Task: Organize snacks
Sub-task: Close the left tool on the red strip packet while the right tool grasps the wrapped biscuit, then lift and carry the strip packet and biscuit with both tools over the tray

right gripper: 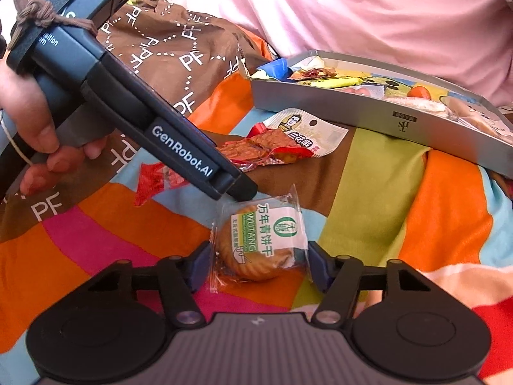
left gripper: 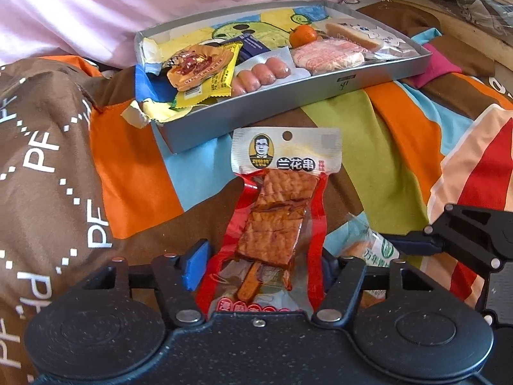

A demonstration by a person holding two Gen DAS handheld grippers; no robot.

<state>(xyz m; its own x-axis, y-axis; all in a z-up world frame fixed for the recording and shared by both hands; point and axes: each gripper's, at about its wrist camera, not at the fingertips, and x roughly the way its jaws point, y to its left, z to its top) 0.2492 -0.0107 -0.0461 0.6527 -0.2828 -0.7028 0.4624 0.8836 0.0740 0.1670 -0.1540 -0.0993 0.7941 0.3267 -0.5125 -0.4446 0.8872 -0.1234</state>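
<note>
A red skewered-tofu packet (left gripper: pixel 275 221) lies lengthwise on the striped bedspread, pointing at the grey tray (left gripper: pixel 288 96). My left gripper (left gripper: pixel 263 263) is open and straddles the packet's lower half; its blue left pad (left gripper: pixel 195 263) sits just beside the packet edge, and the right pad is hidden behind it. In the right wrist view this packet (right gripper: pixel 288 141) looks crumpled beside the left gripper (right gripper: pixel 239 189). A round biscuit packet (right gripper: pixel 266 240) with a green label lies between the pads of my right gripper (right gripper: pixel 259 263), which is open, with the wrapper edges near both pads.
The tray holds sausages (left gripper: pixel 263 73), a small orange (left gripper: pixel 302 35), a yellow packet (left gripper: pixel 205 70) and other wrapped snacks. Pink fabric (left gripper: pixel 80 6) rises behind it. Brown printed cloth (left gripper: pixel 41 160) bulges at the left. A hand (right gripper: pixel 32 112) holds the left gripper's handle.
</note>
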